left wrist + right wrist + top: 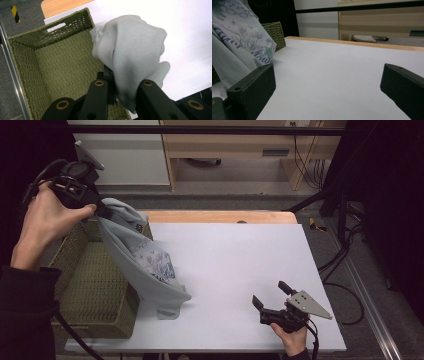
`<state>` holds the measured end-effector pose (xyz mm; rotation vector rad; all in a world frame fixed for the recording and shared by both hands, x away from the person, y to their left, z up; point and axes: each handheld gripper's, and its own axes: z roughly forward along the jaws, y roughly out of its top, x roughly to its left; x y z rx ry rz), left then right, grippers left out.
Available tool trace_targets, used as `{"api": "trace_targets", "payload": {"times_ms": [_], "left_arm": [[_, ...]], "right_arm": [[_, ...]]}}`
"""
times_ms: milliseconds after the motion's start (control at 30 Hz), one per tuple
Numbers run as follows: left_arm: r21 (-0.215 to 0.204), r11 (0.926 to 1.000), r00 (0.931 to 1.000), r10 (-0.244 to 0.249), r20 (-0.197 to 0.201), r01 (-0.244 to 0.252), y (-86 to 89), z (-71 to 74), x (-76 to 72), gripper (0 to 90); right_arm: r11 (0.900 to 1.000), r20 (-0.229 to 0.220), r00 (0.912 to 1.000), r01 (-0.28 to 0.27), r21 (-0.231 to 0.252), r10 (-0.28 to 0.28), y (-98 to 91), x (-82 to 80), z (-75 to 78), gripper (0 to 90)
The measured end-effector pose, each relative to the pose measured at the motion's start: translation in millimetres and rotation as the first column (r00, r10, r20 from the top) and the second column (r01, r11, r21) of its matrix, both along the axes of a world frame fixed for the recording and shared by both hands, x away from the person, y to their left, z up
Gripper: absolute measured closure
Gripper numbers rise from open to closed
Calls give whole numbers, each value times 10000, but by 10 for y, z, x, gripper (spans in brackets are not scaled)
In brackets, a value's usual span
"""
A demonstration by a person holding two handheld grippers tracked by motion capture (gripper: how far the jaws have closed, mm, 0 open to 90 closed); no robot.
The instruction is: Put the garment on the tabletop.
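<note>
- The left gripper [102, 209], raised above the far end of the basket [90, 285], is clamped on a fold of the pale grey shirt [142, 265]; in the left gripper view the cloth [130, 57] bunches between the two black jaws and hangs over the basket's right wall [82, 20].
- The basket sits at the left edge of the table [235, 265], open and with nothing inside that I can see. That is the likely place for the shirt.
- The shirt hangs in a long slope from the grip down to the tabletop. Its lower hem rests on the white surface just beside the basket's right side, so most of the cloth is outside the basket.
- To do this step well, I would lift the clamped fold higher first, so the trailing hem clears the basket's rim, then carry it left over the middle before lowering.
- Keep the grip firm until the bulk has settled inside; letting go early could leave the hem draped over the wall.
- The right gripper [271, 296] is near the front right of the table, well apart from the shirt, its jaws spread wide with nothing between them.
- In the right gripper view the printed side of the shirt [242, 42] is off to the left. That free gripper could pinch the low hem and help feed it in.
</note>
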<state>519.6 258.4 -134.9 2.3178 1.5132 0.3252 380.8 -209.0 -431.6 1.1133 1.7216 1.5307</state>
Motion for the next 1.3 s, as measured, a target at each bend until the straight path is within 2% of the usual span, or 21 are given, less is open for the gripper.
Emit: {"api": "trace_targets", "payload": {"times_ms": [133, 333, 500, 633, 700, 733, 767, 800, 833, 900, 933, 967, 1033, 1133, 1233, 1267, 1300], "left_arm": [[-35, 10000, 10000, -76, 44, 76, -41, 1, 2, 824], [-38, 9990, 9990, -453, 50, 453, -183, 12, -7, 826], [-271, 9958, 9959, -871, 250, 877, -388, 40, -43, 827], [-352, 9888, 9889, -1435, 389, 1449, -601, 67, -73, 828], [-461, 9831, 9831, -1746, 548, 1771, -717, 84, -100, 828], [-543, 9769, 9772, -2036, 604, 2069, -832, 98, -130, 828], [-543, 9769, 9772, -2036, 604, 2069, -832, 98, -130, 828], [-461, 9707, 9703, -2326, 660, 2359, -896, 108, -143, 828], [-458, 9673, 9669, -2463, 663, 2496, -937, 110, -152, 829], [-364, 9589, 9565, -2770, 919, 2813, -1056, 113, -191, 828], [-419, 9489, 9462, -3074, 1006, 3127, -1169, 111, -228, 829], [-419, 9489, 9462, -3074, 1006, 3127, -1169, 111, -228, 829], [-391, 9381, 9351, -3387, 1043, 3442, -1288, 110, -261, 829], [-519, 9281, 9251, -3610, 1174, 3688, -1423, 110, -293, 829], [-453, 9153, 9111, -3920, 1273, 4002, -1556, 108, -308, 829], [-522, 9137, 9104, -3945, 1246, 4031, -1587, 102, -308, 829], [-371, 9070, 9033, -4131, 1157, 4196, -1622, 101, -304, 829]], "right_arm": [[10000, -57, 10000, -18, -11, 18, 7, 5, -15, 7], [9999, -84, 10000, -47, -107, 46, 5, -2, -12, 8], [9999, -181, 9998, -88, -76, 87, -6, -23, -11, 8], [10000, -192, 9998, -52, -74, 50, -21, -41, -21, 9], [10000, -216, 9997, -61, -55, 60, -24, -43, -19, 8], [10000, -171, 9998, -89, -39, 89, -21, -46, -16, 8], [10000, -171, 9998, -89, -39, 89, -21, -46, -16, 8], [9999, -145, 9998, -136, -61, 135, -24, -49, -15, 8], [9999, -144, 9998, -151, -28, 151, -18, -50, -14, 8], [9998, -267, 9994, -204, -27, 203, -12, -63, -6, 8], [9997, -143, 9997, -187, -169, 185, -17, -56, -10, 8], [9998, -154, 9998, -155, -153, 153, -16, -59, -7, 8], [9998, -129, 9998, -174, -90, 173, -15, -57, -6, 9], [9998, -82, 9998, -188, -51, 187, -17, -60, -1, 8], [9997, -145, 9996, -224, 18, 224, -22, -75, 14, 8], [9997, -145, 9996, -224, 18, 224, -22, -75, 14, 8], [9998, -123, 9997, -201, -89, 200, -31, -73, 12, 8]]}}
